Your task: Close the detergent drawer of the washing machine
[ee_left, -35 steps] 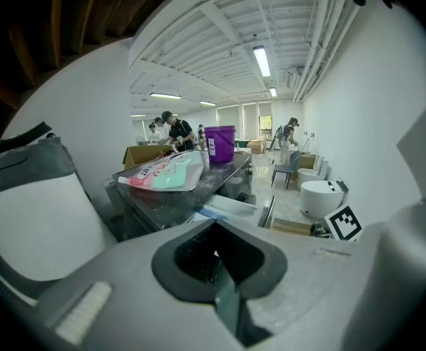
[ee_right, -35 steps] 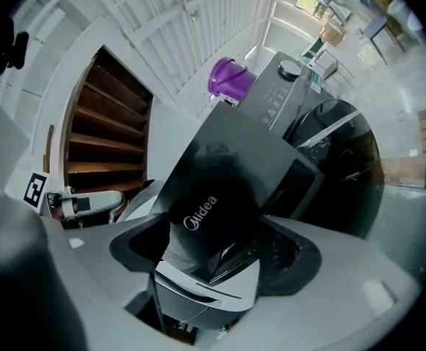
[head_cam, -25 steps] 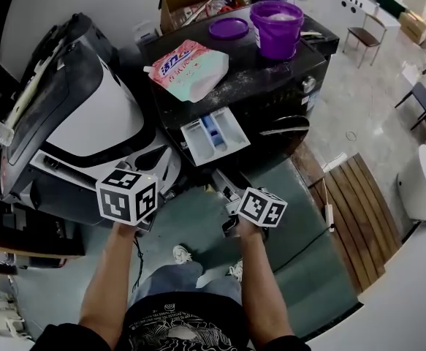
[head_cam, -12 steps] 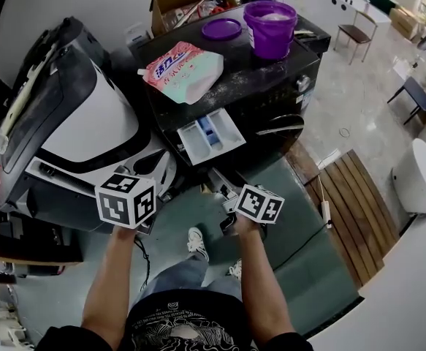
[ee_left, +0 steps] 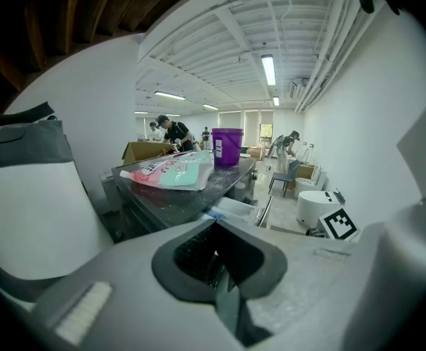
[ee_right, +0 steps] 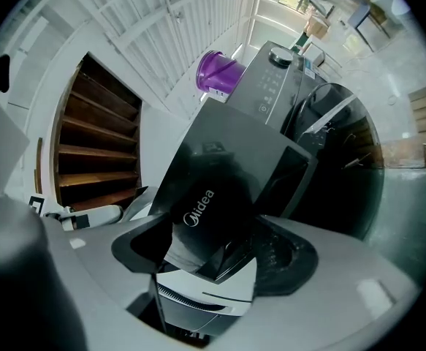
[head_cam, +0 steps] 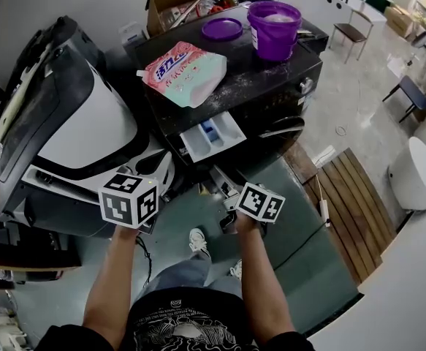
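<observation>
The detergent drawer (head_cam: 213, 135) juts open from the black washing machine (head_cam: 278, 79). Left gripper (head_cam: 153, 170) and right gripper (head_cam: 223, 183) hover near it, each with jaws pressed together, empty

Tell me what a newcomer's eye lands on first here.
The bright purple plastic bucket stands at the far right of the black washing machine's top, with its flat purple lid lying beside it. A pink and teal detergent pouch lies on the top's near left, and just below it the white detergent drawer stands pulled out.
</observation>
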